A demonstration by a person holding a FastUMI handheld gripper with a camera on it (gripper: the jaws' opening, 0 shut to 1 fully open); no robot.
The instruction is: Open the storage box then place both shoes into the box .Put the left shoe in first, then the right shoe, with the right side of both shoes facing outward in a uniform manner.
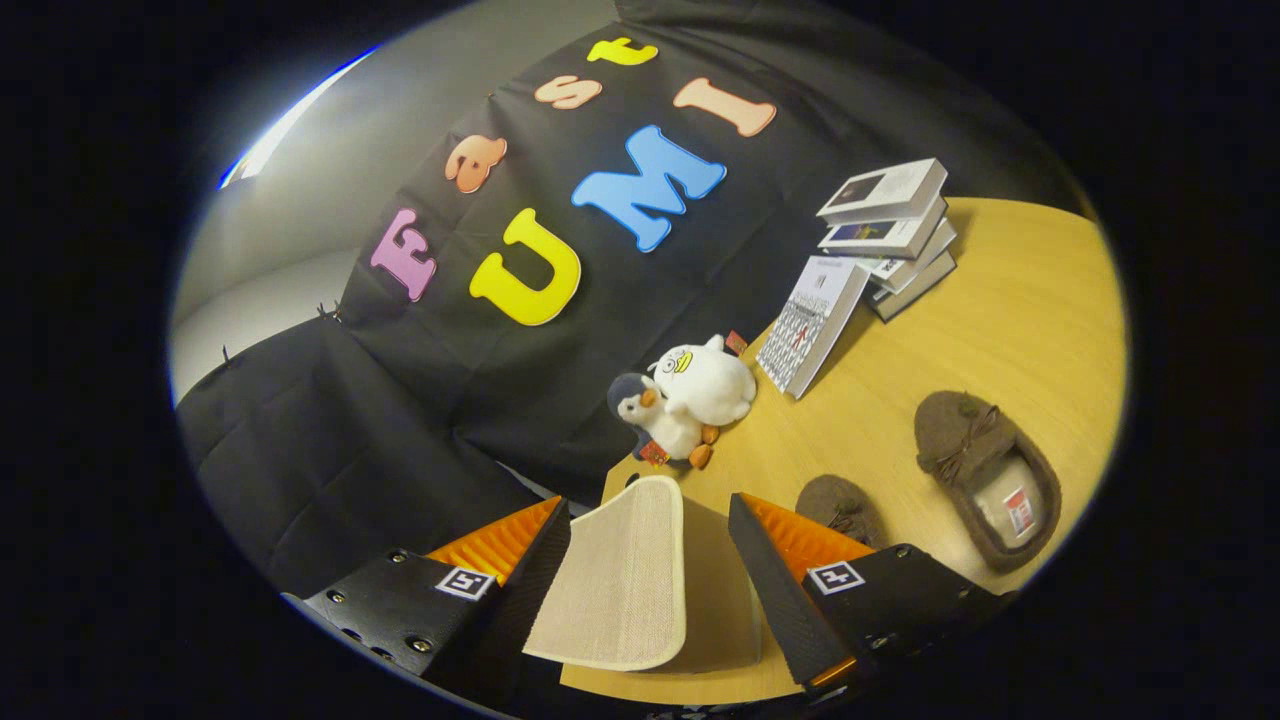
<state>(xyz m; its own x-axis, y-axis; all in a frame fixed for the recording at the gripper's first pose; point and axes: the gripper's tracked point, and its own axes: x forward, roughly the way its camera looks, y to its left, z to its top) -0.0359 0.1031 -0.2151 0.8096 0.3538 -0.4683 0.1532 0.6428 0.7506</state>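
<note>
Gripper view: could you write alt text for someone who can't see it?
The gripper has its fingers open around a beige fabric lid. Beyond them, on a wooden table, lie two brown slippers, two plush toys and stacked books.

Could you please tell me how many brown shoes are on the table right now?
2. One brown shoe lies on the table beyond the tongs. The other shoe is partly hidden behind one of their fingers. The tongs are open around a beige flap.
</note>
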